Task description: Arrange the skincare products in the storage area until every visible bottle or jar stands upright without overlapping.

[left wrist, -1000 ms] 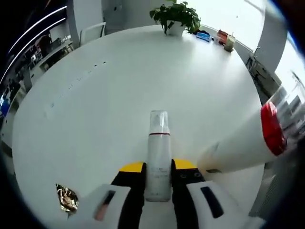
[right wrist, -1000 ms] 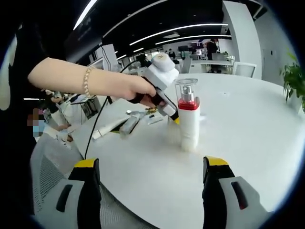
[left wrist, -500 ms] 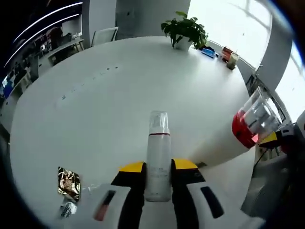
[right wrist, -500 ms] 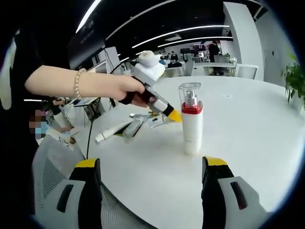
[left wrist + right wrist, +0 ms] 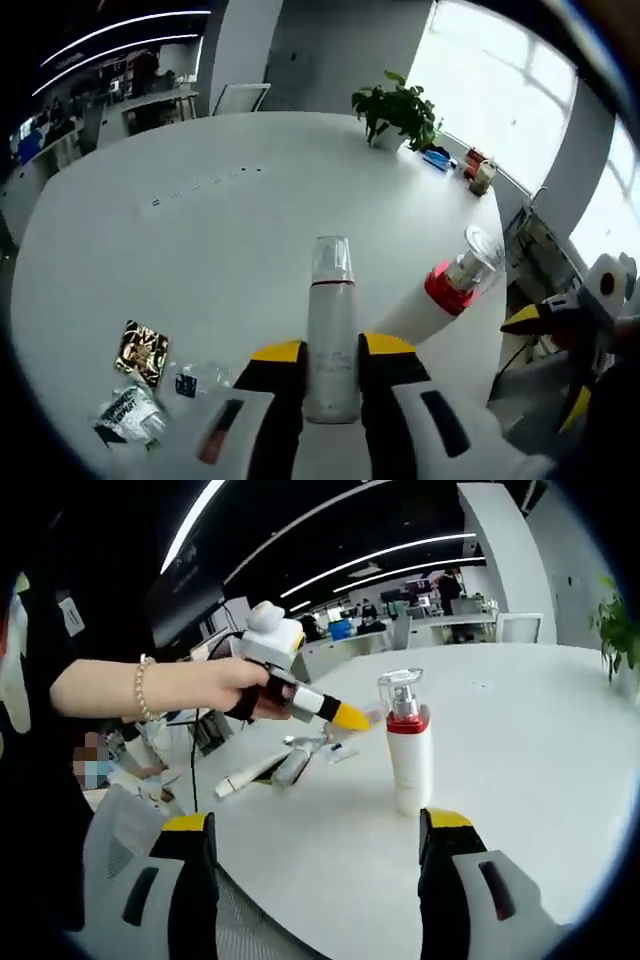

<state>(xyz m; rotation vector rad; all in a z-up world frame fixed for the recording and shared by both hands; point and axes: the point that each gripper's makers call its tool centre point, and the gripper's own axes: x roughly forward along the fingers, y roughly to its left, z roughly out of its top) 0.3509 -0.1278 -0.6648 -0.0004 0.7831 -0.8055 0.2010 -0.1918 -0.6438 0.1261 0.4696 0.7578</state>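
On the white table (image 5: pixel 200 230), at 6 o'clock in the left gripper view, my left gripper (image 5: pixel 331 375) is clamping a slim white bottle (image 5: pixel 332 340) with a clear cap and a thin red ring; the bottle is running straight up between the jaws toward 12 o'clock. At 3 o'clock in that view a pump bottle (image 5: pixel 440 295), white with a red collar and clear cap, is standing on the table, looking tilted through the fisheye. At 8 o'clock a gold packet (image 5: pixel 142 350) and some sachets (image 5: pixel 128 410) are lying flat, near each other. A potted plant (image 5: pixel 397 105) is sitting at 1 o'clock, well apart from the bottles.

In the right gripper view my right gripper (image 5: pixel 318 825) is spreading wide, holding nothing, jaws at 7 and 5 o'clock. The pump bottle (image 5: pixel 408 745) is standing upright just right of centre, apart from both jaws. My left hand (image 5: pixel 245 685) is gripping the left gripper (image 5: pixel 345 716) at 10 o'clock, its yellow tip pointing at the pump bottle, near it but not touching. Tubes (image 5: pixel 275 768) are lying flat on the table below that hand, just beside each other.
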